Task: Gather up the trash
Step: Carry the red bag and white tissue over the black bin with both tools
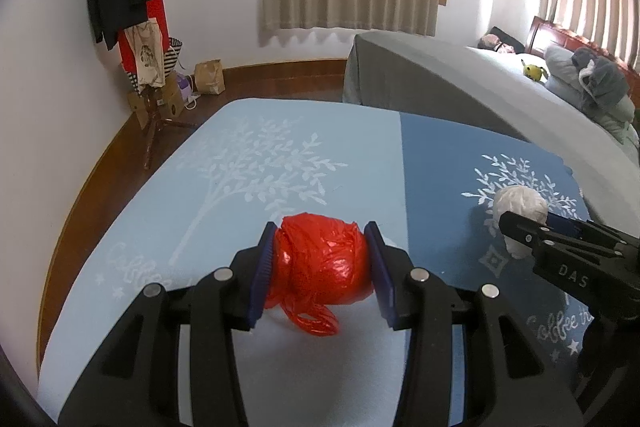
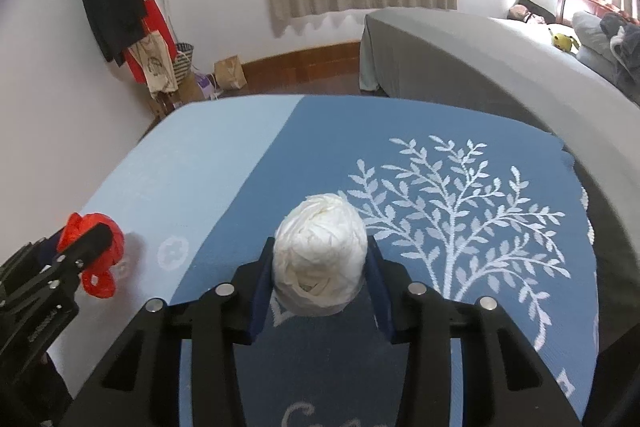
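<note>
Two grippers over the blue tree-print mat (image 1: 280, 131): left gripper (image 1: 324, 267) clamps the red plastic-bag ball (image 1: 320, 263), right gripper (image 2: 320, 267) clamps the white plastic-bag ball (image 2: 320, 251).

Open blue mat (image 2: 224, 163) lies ahead of both tongs; the grey bed (image 2: 460, 67) walls the right side.

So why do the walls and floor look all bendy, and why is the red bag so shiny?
Left wrist view: the fisheye lens curves the floor edge, and window light glints off the crinkly red bag. Right wrist view: same bending, dark corners, and the white bag looks soft, without glare.
</note>
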Available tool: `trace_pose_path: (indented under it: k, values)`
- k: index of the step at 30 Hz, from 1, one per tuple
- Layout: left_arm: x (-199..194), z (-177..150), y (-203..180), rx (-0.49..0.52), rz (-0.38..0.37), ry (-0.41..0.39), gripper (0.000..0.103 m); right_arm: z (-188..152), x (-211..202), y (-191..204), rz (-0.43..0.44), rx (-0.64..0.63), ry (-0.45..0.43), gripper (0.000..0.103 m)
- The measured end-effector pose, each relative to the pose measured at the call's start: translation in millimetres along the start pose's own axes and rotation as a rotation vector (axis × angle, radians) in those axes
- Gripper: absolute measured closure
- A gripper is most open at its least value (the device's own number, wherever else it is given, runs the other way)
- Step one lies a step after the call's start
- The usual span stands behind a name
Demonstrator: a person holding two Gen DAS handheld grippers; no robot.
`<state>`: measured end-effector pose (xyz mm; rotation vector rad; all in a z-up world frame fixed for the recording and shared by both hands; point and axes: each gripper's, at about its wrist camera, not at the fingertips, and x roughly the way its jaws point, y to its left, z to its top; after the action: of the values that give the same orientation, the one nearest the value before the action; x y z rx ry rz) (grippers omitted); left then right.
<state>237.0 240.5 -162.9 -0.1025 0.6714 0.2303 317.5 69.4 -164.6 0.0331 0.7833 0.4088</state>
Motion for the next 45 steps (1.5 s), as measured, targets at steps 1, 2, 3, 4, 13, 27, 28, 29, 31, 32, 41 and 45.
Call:
trace_pose_path:
  k: [1, 2, 3, 4, 13, 27, 28, 29, 31, 32, 41, 45]
  values:
    - [-1.6, 0.1, -0.6, 0.0, -0.002, -0.002, 0.06, 0.3, -3.7, -0.7, 0.002, 0.001, -0.008, 0.06]
    - [-3.9, 0.4, -2.1, 0.0, -0.005, -0.005, 0.061, 0.4, -8.7, -1.4, 0.004, 0.002, -0.017, 0.06]
    - [-5.6, 0.6, -4.1, 0.002, -0.007, -0.008, 0.061, 0.7, -13.7, -2.1, 0.006, 0.001, -0.025, 0.06]
    - [-8.7, 1.2, -6.2, 0.004, -0.01, -0.013, 0.061, 1.5, -16.7, -2.5, 0.007, 0.001, -0.029, 0.06]
    - [-36.9, 7.9, -30.7, 0.036, -0.034, -0.045, 0.061, 7.3, -58.9, -13.6, 0.012, 0.021, -0.09, 0.06]
    - [-83.1, 18.3, -83.3, 0.09, -0.11, -0.075, 0.061, 0.1, -125.1, -45.9, -0.019, 0.058, -0.161, 0.06]
    - [-86.3, 18.7, -87.4, 0.095, -0.115, -0.078, 0.061, 0.0, -129.0, -48.1, -0.023, 0.06, -0.164, 0.06]
    - [-88.7, 19.0, -90.5, 0.099, -0.12, -0.08, 0.061, -1.4, -135.0, -51.3, -0.028, 0.061, -0.168, 0.06]
    - [-94.7, 18.8, -96.2, 0.105, -0.132, -0.088, 0.061, -4.3, -144.5, -56.5, -0.035, 0.065, -0.173, 0.06]
    - [-98.1, 18.6, -99.7, 0.106, -0.139, -0.091, 0.061, -6.4, -150.9, -59.4, -0.04, 0.067, -0.178, 0.06]
    - [-127.1, 13.4, -127.4, 0.123, -0.182, -0.115, 0.061, -22.6, -192.9, -76.4, -0.063, 0.081, -0.209, 0.06]
    - [-136.5, 8.0, -136.7, 0.129, -0.199, -0.118, 0.061, -29.7, -208.1, -82.0, -0.074, 0.083, -0.218, 0.06]
